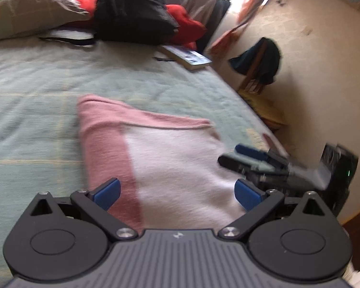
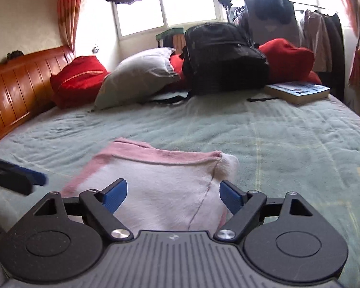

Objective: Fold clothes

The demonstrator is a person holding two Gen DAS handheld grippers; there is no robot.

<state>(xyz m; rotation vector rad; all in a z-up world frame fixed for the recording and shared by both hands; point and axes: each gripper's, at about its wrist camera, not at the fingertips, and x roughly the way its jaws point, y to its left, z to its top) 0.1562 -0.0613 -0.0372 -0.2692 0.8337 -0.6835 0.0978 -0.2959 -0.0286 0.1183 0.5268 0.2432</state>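
The pink and white garment (image 2: pixel 160 187) lay folded on the near part of the bed (image 2: pixel 264 129). Both the left gripper (image 1: pixel 177 192) and the right gripper (image 2: pixel 172 196) stood wide open above it, holding nothing. For a neat next fold, each should probably pinch one near corner and lift evenly.

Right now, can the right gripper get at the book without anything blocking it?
Probably yes. The right gripper is open and empty over the pink garment. The book lies far up the bed, beside the backpack, with bare cover between. It looks a long reach, though.
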